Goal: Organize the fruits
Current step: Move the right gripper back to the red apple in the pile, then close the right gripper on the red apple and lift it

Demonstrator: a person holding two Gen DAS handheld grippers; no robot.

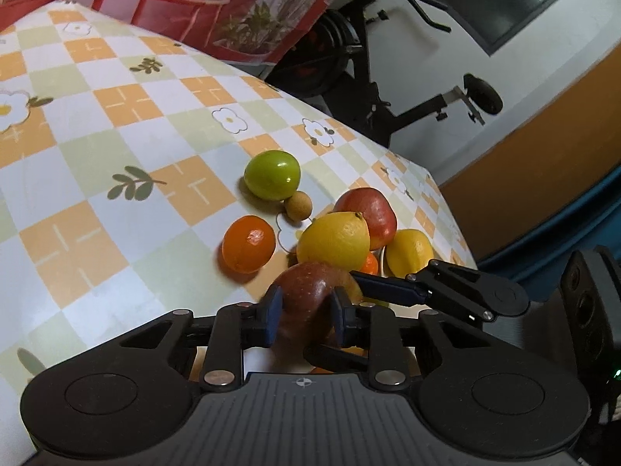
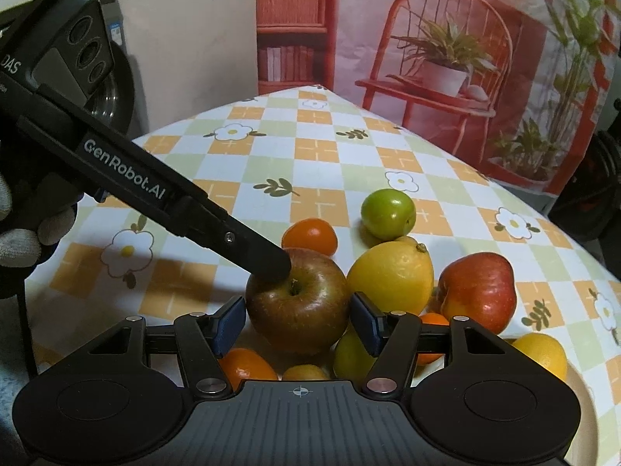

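A brownish-red apple [image 2: 299, 306] sits atop a pile of fruit, and my right gripper [image 2: 297, 318] is shut on it, a blue pad against each side. My left gripper [image 2: 277, 266] comes in from the upper left, shut, with its tip resting on the apple's top beside the stem. In the left wrist view its narrow-set fingers [image 1: 273, 318] stand just in front of the same apple [image 1: 310, 287]. A lemon [image 2: 392, 277], a red apple [image 2: 477, 295], a green fruit [image 2: 388, 213] and an orange [image 2: 309, 236] lie just beyond.
More oranges [image 2: 248, 365] and a yellow fruit [image 2: 543, 353] lie under and beside the apple, by a white plate rim [image 2: 582, 392]. A small tan ball [image 1: 298, 204] touches the green fruit. An exercise bike [image 1: 368, 58] stands past the checked table's edge. A gloved hand [image 2: 23, 240] holds the left gripper.
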